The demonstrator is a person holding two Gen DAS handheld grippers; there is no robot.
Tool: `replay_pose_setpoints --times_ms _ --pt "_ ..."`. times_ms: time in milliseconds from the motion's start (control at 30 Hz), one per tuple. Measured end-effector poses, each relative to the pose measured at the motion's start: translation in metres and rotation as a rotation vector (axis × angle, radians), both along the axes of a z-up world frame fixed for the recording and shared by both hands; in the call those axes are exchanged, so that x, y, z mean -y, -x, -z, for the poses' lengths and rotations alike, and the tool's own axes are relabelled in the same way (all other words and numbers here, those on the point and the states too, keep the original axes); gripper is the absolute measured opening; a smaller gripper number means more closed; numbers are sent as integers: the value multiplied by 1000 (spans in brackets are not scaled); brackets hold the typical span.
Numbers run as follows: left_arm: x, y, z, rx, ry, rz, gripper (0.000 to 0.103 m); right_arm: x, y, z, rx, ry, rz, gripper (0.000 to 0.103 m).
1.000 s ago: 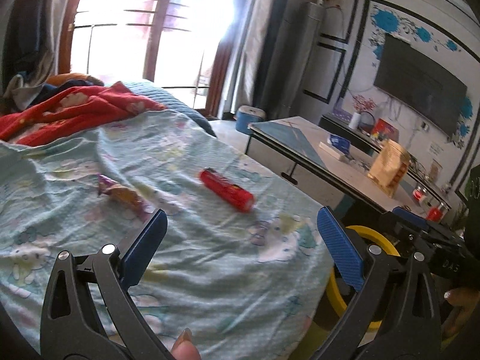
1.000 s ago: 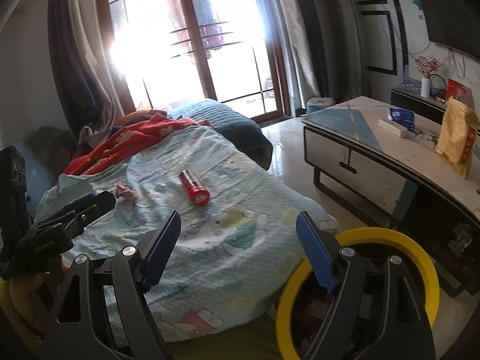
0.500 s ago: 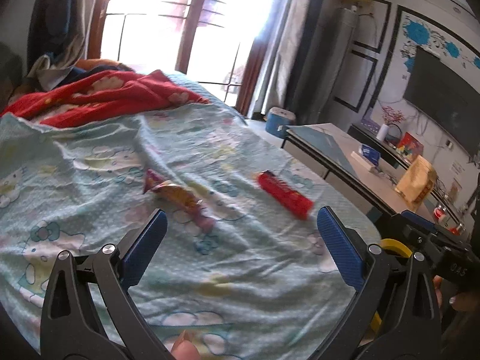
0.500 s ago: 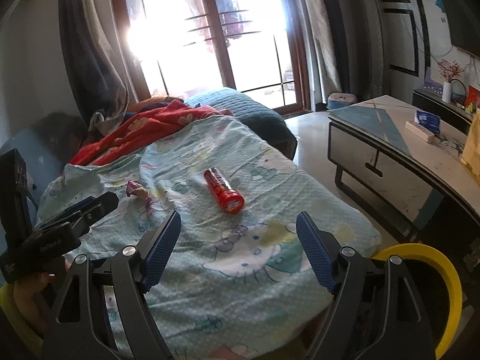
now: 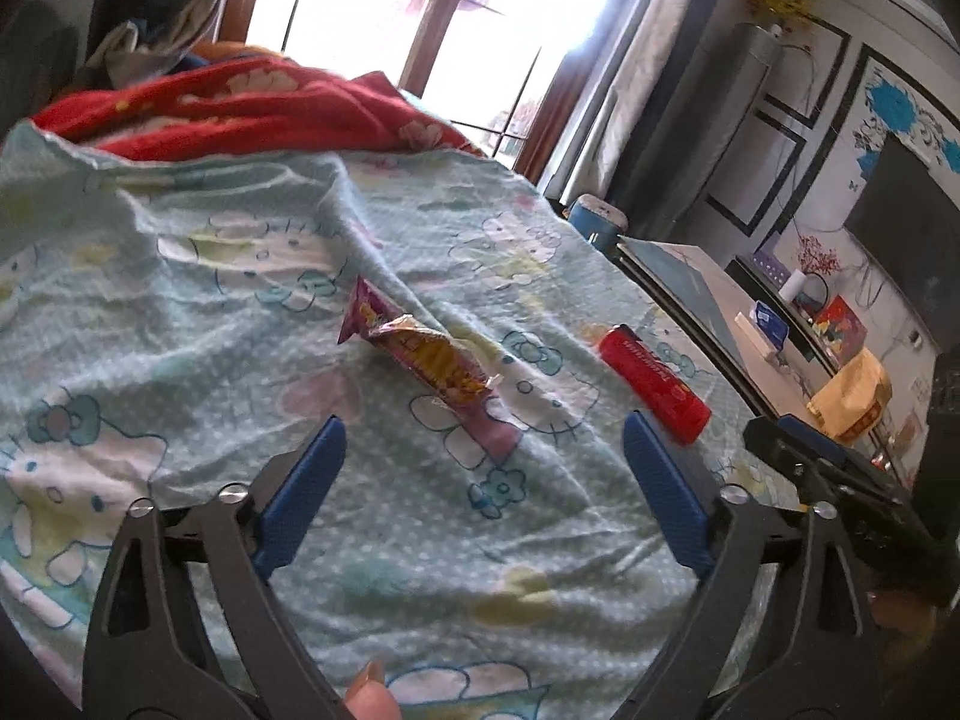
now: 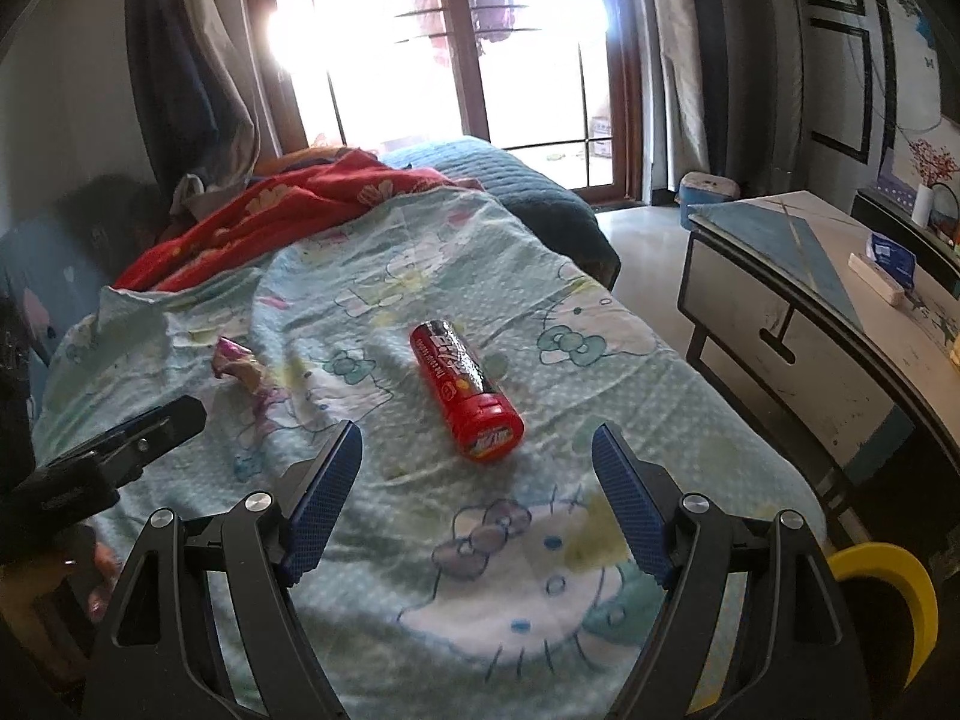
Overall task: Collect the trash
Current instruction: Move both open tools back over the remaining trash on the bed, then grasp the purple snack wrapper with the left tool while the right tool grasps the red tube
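A purple and yellow snack wrapper (image 5: 429,363) lies crumpled on the light blue cartoon bedsheet (image 5: 240,324). My left gripper (image 5: 480,450) is open and empty, just short of the wrapper. A red tube-shaped can (image 6: 465,390) lies on its side on the sheet. My right gripper (image 6: 477,462) is open and empty, with the can's cap end between and just beyond its fingertips. The wrapper also shows at the left of the right wrist view (image 6: 240,366), and the can at the right of the left wrist view (image 5: 654,384).
A red blanket (image 6: 288,210) is heaped at the bed's far end by the bright window. A low table (image 6: 840,300) stands to the right of the bed with small items on it. A yellow bin rim (image 6: 894,594) shows at lower right.
Both grippers have moved forward over the bed. The wrapper now sits centred before the left gripper and the can before the right. The yellow bin has slid out toward the frame edge.
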State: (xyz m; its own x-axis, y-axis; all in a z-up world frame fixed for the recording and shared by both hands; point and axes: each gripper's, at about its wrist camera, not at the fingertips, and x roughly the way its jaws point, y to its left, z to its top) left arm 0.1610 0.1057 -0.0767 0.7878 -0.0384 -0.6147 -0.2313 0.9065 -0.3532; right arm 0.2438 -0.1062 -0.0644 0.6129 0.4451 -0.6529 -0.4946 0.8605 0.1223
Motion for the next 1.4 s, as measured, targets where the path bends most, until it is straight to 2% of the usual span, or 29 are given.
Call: replay_pose_setpoints --times_ms 100,400,567,667,733,900,1033,1067,1100,1400 --pt "-5 -8 6 -16 36 -8 71 -8 -11 7 -8 18 -9 77" --pt "-15 -37 15 -58 103 -53 69 -32 -37 34 -67 63 -29 76" --pt "-18 -49 17 -76 112 -86 68 -42 -45 42 -104 91 -41 64" --pt "-19 -54 19 -93 97 -100 57 -42 -47 43 -111 91 -33 54" --pt "-21 -54 20 -96 99 -110 50 -40 -49 43 -114 84 -25 43" --pt "-23 -50 21 -108 96 -111 29 -34 -45 42 -109 61 -13 40" --pt "-19 -46 19 -107 80 -86 23 -30 -37 42 -101 50 -6 38" --pt "-18 -44 19 -104 77 -78 18 -28 -33 42 -98 47 -6 38" --pt "-17 -43 19 -100 83 -62 6 -27 -30 42 -98 47 -7 37" --pt "-1 -28 14 -77 76 4 4 -14 -4 38 -91 24 -7 35"
